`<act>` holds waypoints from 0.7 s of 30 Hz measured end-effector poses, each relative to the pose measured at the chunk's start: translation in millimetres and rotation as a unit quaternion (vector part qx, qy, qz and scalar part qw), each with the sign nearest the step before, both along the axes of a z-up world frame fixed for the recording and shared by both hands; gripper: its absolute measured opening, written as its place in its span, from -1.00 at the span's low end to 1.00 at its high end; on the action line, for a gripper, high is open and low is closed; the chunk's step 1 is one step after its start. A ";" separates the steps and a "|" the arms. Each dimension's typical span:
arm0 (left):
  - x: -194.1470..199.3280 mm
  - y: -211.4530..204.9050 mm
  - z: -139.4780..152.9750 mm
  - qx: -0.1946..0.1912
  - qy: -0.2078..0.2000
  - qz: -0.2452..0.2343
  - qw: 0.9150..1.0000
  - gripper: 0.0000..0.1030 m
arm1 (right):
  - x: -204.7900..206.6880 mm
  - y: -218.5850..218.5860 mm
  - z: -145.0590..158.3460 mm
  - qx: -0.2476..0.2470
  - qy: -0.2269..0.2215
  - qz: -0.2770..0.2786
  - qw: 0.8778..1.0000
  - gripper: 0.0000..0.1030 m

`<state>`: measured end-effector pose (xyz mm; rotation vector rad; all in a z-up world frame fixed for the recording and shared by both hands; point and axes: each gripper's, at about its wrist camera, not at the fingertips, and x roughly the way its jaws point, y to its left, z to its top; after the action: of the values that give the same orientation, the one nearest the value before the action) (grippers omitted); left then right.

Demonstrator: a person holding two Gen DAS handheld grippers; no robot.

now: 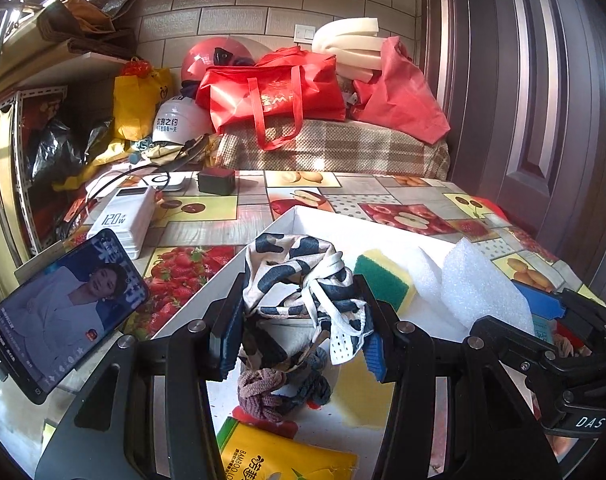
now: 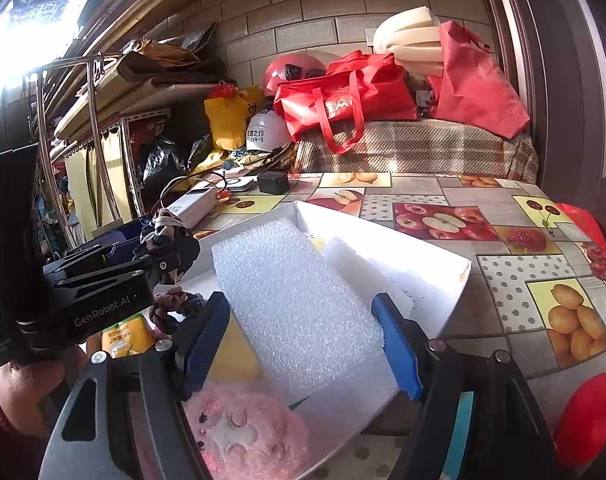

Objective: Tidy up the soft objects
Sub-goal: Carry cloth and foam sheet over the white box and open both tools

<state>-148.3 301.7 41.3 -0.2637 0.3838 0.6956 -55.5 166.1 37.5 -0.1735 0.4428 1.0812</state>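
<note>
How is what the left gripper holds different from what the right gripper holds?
The cow-print cloth is limp, crumpled and black-and-white; the foam block is stiff-looking, flat-sided and plain white. The cloth is bunched small; the foam is wider. Both sit clamped between blue-padded fingers above the white box.

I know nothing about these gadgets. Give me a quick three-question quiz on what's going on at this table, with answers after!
1. True or false: the left gripper is shut on a cow-print cloth.
2. What does the right gripper hold between its blue pads? A) the pink plush B) a white foam sheet C) the green and yellow sponge
3. Fill in: the white tray rests on a tablecloth printed with ____.

Key: 1 true; 2 B; 3 fruit.
</note>
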 end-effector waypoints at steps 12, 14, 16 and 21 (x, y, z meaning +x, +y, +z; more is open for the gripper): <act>16.1 13.1 -9.0 -0.043 0.039 -0.006 0.998 -0.04 | -1.2 10.1 -2.9 -0.025 0.004 0.003 1.000 0.45; 14.8 13.1 -9.1 -0.044 0.037 -0.007 0.998 -0.03 | -0.5 11.9 -3.5 -0.029 0.005 0.004 1.000 0.45; 15.4 13.0 -8.6 -0.040 0.033 -0.009 0.999 0.15 | 0.5 13.2 -4.2 -0.033 0.008 0.007 0.999 0.48; 10.6 7.4 -6.2 -0.021 0.021 -0.002 1.000 1.00 | -3.0 11.5 -2.5 -0.031 -0.006 -0.006 0.999 0.70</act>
<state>-137.7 309.1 35.1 -0.2891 0.4401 0.6914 -58.4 177.6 35.0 -0.2322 0.4658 1.0540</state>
